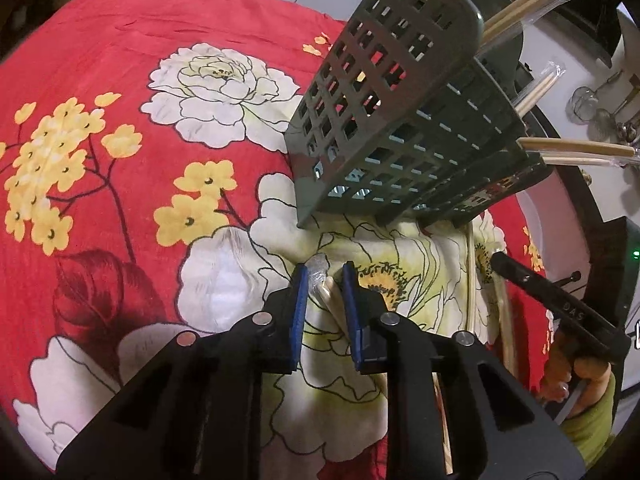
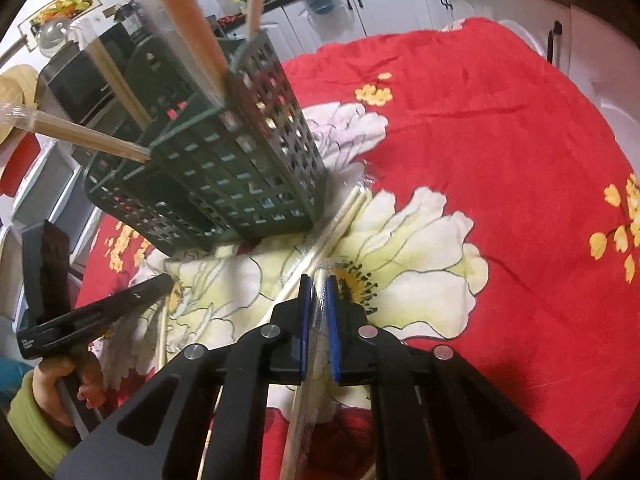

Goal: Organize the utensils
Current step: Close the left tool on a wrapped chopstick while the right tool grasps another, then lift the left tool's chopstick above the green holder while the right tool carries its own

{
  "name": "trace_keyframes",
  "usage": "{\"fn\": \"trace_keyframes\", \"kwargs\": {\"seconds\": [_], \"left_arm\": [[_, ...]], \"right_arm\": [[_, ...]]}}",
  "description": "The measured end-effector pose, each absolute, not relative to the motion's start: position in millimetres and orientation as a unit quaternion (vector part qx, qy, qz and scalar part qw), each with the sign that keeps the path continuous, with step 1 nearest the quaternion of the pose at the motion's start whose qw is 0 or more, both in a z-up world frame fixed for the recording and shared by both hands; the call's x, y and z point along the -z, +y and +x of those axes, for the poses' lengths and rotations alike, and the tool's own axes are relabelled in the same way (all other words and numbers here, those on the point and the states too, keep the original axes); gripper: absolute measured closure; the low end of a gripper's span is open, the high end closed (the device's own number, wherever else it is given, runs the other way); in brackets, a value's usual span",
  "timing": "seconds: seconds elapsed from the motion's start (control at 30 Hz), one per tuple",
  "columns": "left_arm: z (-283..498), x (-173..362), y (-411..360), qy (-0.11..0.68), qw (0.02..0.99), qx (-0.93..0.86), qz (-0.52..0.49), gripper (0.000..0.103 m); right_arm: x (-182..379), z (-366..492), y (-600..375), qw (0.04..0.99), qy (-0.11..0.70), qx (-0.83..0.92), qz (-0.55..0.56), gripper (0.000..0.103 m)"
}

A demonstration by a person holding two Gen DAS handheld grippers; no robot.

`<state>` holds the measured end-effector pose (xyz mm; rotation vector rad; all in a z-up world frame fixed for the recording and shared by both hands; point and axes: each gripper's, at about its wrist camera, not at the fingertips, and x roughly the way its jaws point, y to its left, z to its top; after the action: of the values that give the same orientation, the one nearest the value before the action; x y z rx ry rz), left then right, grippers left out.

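Dim, soft blur, warped edges (fisheye)

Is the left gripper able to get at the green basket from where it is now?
Probably yes. The left gripper, shut on a wrapped chopstick pair, sits just short of the green basket, with only bare floral tablecloth between them. The basket's open top faces away, so it would need to lift.

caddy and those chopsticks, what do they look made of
Caddy: looks like moulded plastic, matte grey-green, with a regular grid of square holes and thin even walls.
Chopsticks: pale tan sticks, probably bamboo or wood, each pair sealed in a clear glossy sleeve that glints and crinkles, likely plastic film.
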<state>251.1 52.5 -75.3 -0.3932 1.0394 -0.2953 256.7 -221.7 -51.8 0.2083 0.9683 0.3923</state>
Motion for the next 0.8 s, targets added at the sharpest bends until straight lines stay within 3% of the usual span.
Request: {"fn": "trace_keyframes", "kwargs": {"seconds": [0.13, 0.33, 0.8], "left_arm": [[257, 75, 57, 0.496, 0.834, 0.146, -0.19, 0.097], [251, 62, 65, 0.474, 0.842, 0.158, -0.204, 0.098], [206, -26, 47, 0.368, 0.892, 0.206, -0.165, 0.099]], "right_arm": [[35, 245, -217, 0.871, 0.44, -0.2, 0.09, 0.096], [8, 227, -213, 0.88, 0.407, -0.232, 0.081, 0.097], [-41, 196, -205, 0.899, 0.339, -0.268, 0.068, 0.097]]}}
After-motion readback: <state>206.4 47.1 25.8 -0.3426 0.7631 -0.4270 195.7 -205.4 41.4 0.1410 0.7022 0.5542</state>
